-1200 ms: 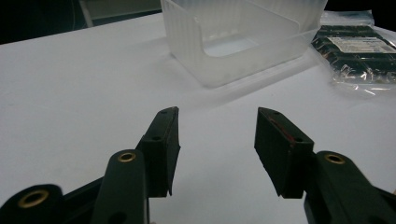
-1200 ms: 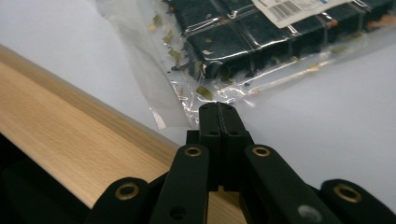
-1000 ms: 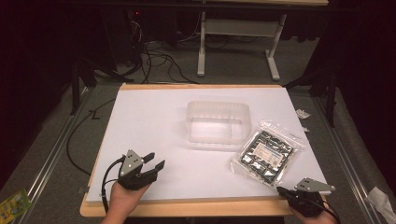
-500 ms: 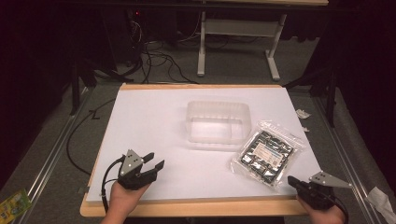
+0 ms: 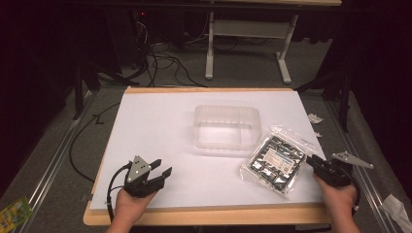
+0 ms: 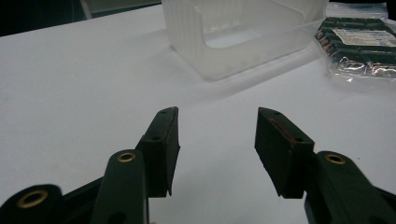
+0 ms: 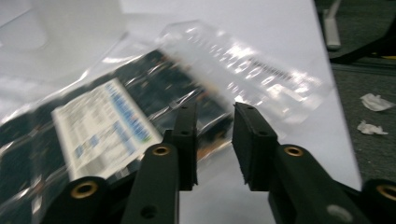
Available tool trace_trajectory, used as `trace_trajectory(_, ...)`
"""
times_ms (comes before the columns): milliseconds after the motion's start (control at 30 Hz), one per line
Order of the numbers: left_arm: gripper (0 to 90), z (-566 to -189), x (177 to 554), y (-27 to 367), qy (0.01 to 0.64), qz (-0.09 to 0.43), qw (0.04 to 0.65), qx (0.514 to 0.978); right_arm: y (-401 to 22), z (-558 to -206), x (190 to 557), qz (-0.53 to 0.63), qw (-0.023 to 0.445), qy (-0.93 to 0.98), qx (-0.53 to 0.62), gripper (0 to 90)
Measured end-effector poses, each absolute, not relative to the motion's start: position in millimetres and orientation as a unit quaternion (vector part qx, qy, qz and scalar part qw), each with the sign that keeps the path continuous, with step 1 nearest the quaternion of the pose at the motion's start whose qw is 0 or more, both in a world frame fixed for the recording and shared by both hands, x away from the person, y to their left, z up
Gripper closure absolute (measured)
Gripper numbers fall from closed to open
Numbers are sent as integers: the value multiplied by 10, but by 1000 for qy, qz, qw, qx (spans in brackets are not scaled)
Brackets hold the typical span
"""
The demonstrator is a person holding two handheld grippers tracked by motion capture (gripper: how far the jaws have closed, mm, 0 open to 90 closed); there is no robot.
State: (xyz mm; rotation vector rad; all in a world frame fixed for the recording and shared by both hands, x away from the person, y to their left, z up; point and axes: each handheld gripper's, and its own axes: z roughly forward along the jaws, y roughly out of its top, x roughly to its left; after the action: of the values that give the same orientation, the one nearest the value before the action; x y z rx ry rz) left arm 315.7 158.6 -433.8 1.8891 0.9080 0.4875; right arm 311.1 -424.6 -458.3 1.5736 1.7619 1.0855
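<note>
- Sealed packet: a clear plastic bag of dark items with a white printed label, lying flat on the bench at about 4 o'clock from the bench's centre, turned at a slant. Its near right corner points toward the right tool.
- Right tool: at 3 o'clock of the packet, level with the bench's right edge. Its jaws have just been opening and stand a little apart. In the right gripper view the packet's clear edge lies just ahead of and beneath the tips; the pads do not press on it. That picture is blurred, so whether the tips touch the film cannot be told.
- Clear tub: an empty translucent rectangular container, upright, just beside the packet at its 11 o'clock; the two look close but whether they touch cannot be told.
- Left tool: near the bench's front left, well apart from packet and tub, at about 9 o'clock of the packet. Its jaws stand open with nothing between them, aimed toward the tub in the left gripper view.
- Progress, as judged: the work is at its start. The packet is not yet gripped or lifted and the tub holds nothing. Remaining, probably: closing on the packet's edge, carrying it, and setting it in the tub.
</note>
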Motion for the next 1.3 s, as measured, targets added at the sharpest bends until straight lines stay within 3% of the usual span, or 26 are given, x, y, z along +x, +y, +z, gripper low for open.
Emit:
trace_trajectory(267, 502, -4342, 3157, 1597, 370, 200, 474, 774, -4472, -4555, 3413, 422, 273, 597, 625, 490)
trace_trajectory(467, 502, -4352, 3167, 1591, 370, 198, 471, 776, -4628, -4631, 3622, 435, 233, 573, 655, 366)
trace_trajectory(800, 501, -4359, 3158, 1585, 368, 198, 469, 778, -4756, -4731, 3735, 430, 201, 557, 681, 302)
trace_trajectory(900, 501, -4357, 3156, 1582, 366, 198, 469, 779, -4760, -4750, 3750, 431, 184, 560, 683, 322)
trace_trajectory(1067, 501, -4353, 3150, 1583, 365, 199, 469, 779, -4751, -4767, 3750, 442, 158, 574, 671, 469)
trace_trajectory(1300, 501, -4347, 3150, 1587, 366, 197, 471, 778, -4728, -4758, 3711, 444, 172, 577, 663, 636)
